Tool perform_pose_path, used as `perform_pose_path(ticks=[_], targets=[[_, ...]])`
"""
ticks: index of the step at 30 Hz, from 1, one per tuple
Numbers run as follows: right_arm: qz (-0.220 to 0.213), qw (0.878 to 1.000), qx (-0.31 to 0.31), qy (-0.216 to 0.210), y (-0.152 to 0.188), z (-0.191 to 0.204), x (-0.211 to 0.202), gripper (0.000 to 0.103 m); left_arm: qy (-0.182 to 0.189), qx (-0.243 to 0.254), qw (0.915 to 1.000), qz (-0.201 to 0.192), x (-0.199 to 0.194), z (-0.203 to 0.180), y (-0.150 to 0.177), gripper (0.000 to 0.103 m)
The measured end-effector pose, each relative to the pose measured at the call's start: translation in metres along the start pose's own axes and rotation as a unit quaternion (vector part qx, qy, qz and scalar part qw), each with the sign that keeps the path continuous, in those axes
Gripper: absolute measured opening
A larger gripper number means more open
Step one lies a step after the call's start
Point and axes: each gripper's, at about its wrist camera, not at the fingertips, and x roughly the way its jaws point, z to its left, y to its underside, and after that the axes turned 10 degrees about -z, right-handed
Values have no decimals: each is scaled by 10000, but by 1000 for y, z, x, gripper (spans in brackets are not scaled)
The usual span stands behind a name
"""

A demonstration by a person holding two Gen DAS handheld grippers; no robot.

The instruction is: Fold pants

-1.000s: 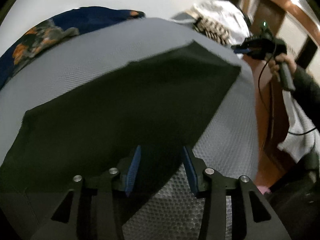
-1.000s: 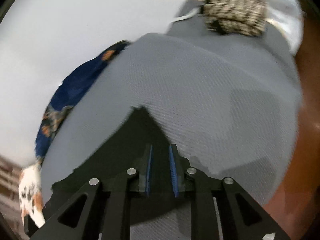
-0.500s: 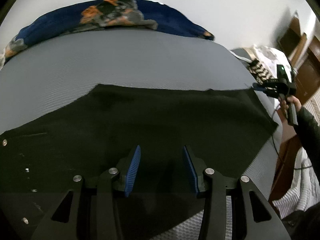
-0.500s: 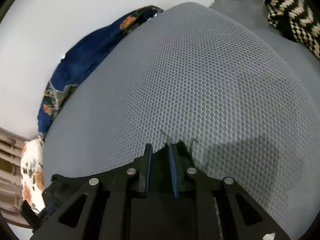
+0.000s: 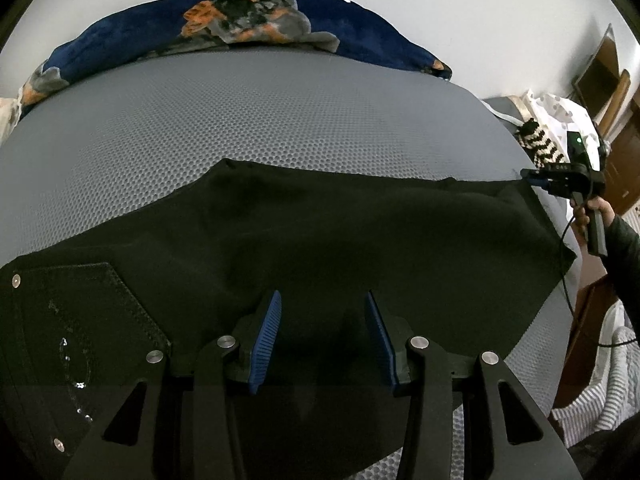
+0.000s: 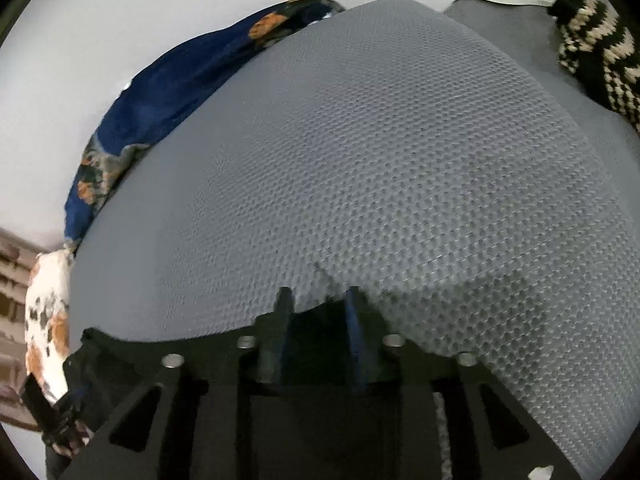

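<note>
Black pants (image 5: 320,236) lie spread flat across a grey mesh-covered bed (image 5: 240,120), with a riveted back pocket (image 5: 76,320) at the near left. My left gripper (image 5: 322,308) is open, its blue pads low over the near part of the pants. In the left wrist view my right gripper (image 5: 532,176) is at the far right corner of the pants, right at the hem. In the right wrist view, that gripper (image 6: 318,296) has widened jaws with the black hem edge (image 6: 320,320) between them.
A dark blue floral blanket (image 5: 240,28) lies along the far edge of the bed by the white wall. A black-and-cream knitted item (image 6: 592,52) and white cloth (image 5: 560,112) lie at the right end. A wooden door (image 5: 616,120) stands beyond.
The pants have been pulled out flat on the bed. My left gripper has moved over the waist side. My right gripper's jaws have widened at the hem corner.
</note>
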Motion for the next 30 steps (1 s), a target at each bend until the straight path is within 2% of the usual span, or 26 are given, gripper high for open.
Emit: perform_pose_path(ticks=[1,3,4,7,9,11,13,19,22,23,27,30], targets=[[-2,10000,-68,13,2,3,0,31,-12,-1,10000,6,1,0,0,45],[-80,9988,-439,188,7,15,-3,9,-44,14,10000,17,2,1,0,45],[-160,9976,-605,283,10,21,-7,8,-61,24,10000,15,3,2,-1,45],[-807,9919,-853,491,17,37,-30,7,-116,25,9999,-47,3,5,-2,45],[-1168,9876,-815,657,18,37,-42,6,-162,28,9998,-110,2,8,-3,45],[-1345,9859,-667,741,17,33,-46,4,-246,41,9995,-193,2,12,-4,45],[-1316,9858,-514,903,16,29,-38,2,-407,65,9989,-209,3,16,-3,45],[-952,9880,-132,1207,18,11,-4,4,-667,-154,9976,-57,10,40,4,45],[-939,9875,113,1258,18,7,-8,15,-623,-156,9979,-87,10,44,7,45],[-948,9870,156,1288,17,9,-13,21,-641,-118,9979,-67,9,43,7,45],[-1085,9868,-41,1203,19,33,-33,22,-584,-8,9983,-24,1,41,10,45],[-1054,9899,-468,827,23,74,-41,23,-575,111,9983,41,-7,43,20,45]])
